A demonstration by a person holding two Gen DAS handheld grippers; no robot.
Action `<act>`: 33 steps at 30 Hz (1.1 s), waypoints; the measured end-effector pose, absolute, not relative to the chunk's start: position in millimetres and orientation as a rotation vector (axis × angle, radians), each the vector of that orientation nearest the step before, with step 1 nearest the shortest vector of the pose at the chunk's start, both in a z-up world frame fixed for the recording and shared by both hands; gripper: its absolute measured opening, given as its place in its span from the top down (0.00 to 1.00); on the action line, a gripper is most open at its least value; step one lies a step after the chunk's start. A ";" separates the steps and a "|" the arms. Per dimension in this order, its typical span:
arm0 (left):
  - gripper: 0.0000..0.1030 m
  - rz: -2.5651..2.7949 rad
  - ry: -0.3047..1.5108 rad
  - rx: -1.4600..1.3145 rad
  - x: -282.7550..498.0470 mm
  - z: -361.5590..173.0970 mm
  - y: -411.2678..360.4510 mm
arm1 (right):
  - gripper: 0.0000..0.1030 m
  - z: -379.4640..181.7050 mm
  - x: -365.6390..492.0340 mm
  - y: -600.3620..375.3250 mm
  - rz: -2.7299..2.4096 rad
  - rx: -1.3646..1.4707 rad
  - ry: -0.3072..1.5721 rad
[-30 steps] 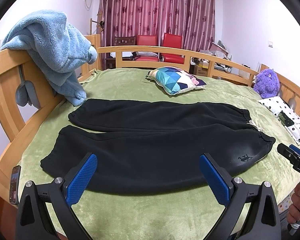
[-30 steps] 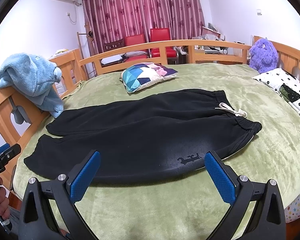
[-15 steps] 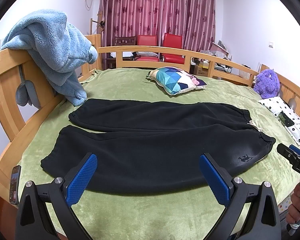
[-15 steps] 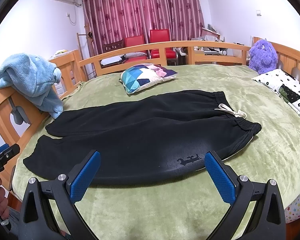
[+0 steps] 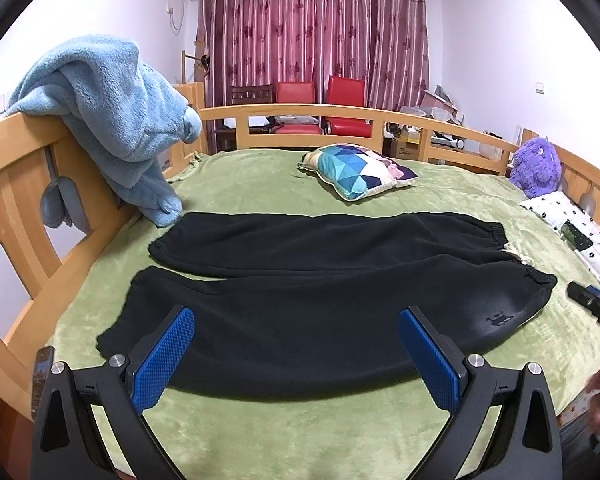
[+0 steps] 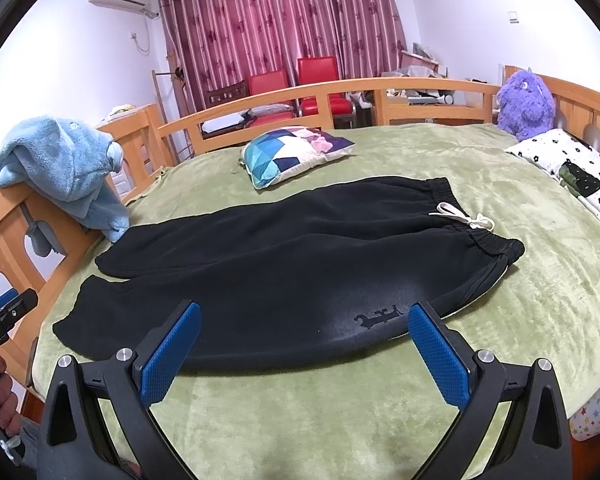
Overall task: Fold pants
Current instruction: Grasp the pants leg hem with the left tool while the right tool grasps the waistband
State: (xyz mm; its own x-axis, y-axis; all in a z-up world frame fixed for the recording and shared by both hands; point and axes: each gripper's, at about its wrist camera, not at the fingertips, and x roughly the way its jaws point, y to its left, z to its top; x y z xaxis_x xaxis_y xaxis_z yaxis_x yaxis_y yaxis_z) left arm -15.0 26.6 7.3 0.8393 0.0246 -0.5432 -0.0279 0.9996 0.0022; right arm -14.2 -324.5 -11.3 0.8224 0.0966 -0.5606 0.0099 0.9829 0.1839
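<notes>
Currently, black fleece sweatpants point(image 5: 320, 304) lie flat on the green plush bed cover point(image 5: 300, 432), close to its near edge. Their long axis runs side to side across both views: the leg cuffs toward the left edge of the bed, the elastic waistband with its white drawstring point(image 6: 464, 216) toward the right edge. The two legs lie side by side, not yet stacked, so no fold appears done.

Both tools hang above the near edge, short of the cloth. The left gripper point(image 5: 296, 360), jaws spread wide and empty, sits nearer the cuffs. The right gripper point(image 6: 304, 356), equally spread and empty, sits nearer the waistband. Whether either tip touches fabric is hard to judge through the curved lens; they seem apart.

A blue fleece blanket point(image 5: 112, 120) drapes the wooden rail at the left.
</notes>
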 end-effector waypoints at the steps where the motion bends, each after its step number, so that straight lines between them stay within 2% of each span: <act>1: 0.00 0.039 0.575 -0.001 -14.9 4.8 29.9 | 0.02 -11.2 -13.9 -326.4 0.034 0.180 0.601; 6: 0.00 0.062 0.669 -0.044 -3.8 -33.5 60.2 | 0.05 -31.2 -6.3 -353.5 0.021 0.238 0.619; 9: 0.00 0.085 0.742 -0.086 6.9 -66.1 79.3 | 0.13 -59.0 7.8 -371.0 -0.006 0.277 0.664; 11: 0.02 0.085 0.793 -0.136 15.1 -88.8 90.5 | 0.22 -81.9 18.9 -382.3 -0.015 0.298 0.712; 13: 0.04 0.067 0.828 -0.199 22.1 -106.7 99.5 | 0.25 -104.4 28.7 -392.6 -0.031 0.323 0.760; 18: 0.04 0.037 0.888 -0.319 37.7 -139.7 112.8 | 0.25 -154.3 51.4 -417.7 -0.048 0.433 0.854; 27: 0.04 0.027 0.953 -0.485 70.6 -180.4 121.3 | 0.24 -190.7 84.0 -443.3 -0.071 0.579 0.892; 30: 0.12 0.044 0.946 -0.480 80.1 -179.7 118.7 | 0.24 -190.9 95.8 -447.6 -0.047 0.624 0.885; 33: 0.32 0.054 0.955 -0.496 90.3 -177.3 121.6 | 0.24 -190.5 108.3 -451.1 -0.025 0.656 0.886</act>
